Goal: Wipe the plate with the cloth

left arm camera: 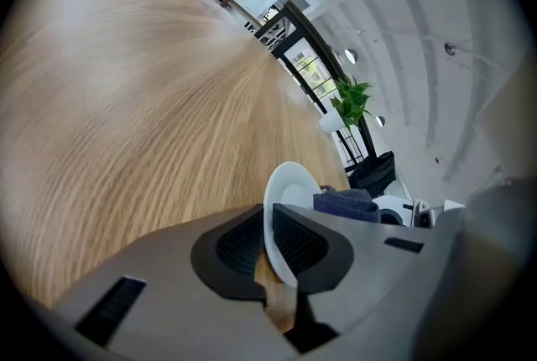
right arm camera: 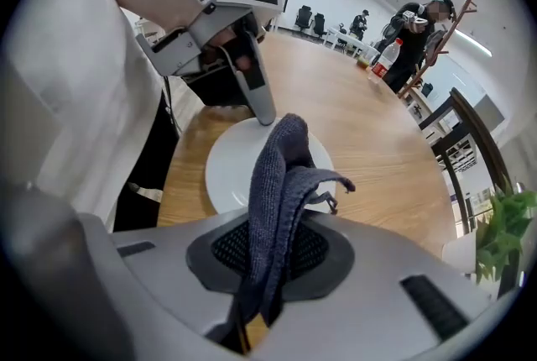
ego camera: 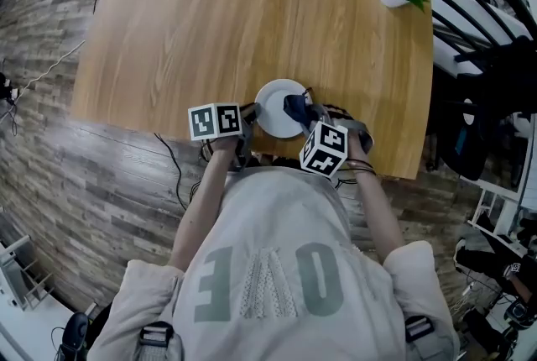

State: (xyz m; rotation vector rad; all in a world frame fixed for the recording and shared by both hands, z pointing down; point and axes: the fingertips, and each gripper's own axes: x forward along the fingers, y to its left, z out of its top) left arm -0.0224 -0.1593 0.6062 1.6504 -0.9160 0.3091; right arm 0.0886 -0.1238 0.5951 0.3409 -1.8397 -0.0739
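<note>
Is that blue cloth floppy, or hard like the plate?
Probably floppy: the cloth folds and hangs from the right gripper. Likely light, held by one pinched end. Its knitted weave looks grippy, not slippery.

Shirt (ego camera: 277, 267): pale grey, short-sleeved, large darker grey letters across it. Ahead of the shirt, my left gripper (left arm camera: 267, 246) and right gripper (right arm camera: 268, 254) have grey shells and black meshed pads (right arm camera: 228, 248). Each carries a white cube (ego camera: 215, 121) with black square markers. Dark bands (ego camera: 359, 168) ring the wrist right of the shirt. Black buckled straps (ego camera: 155, 336) sit at its shoulders.
</note>
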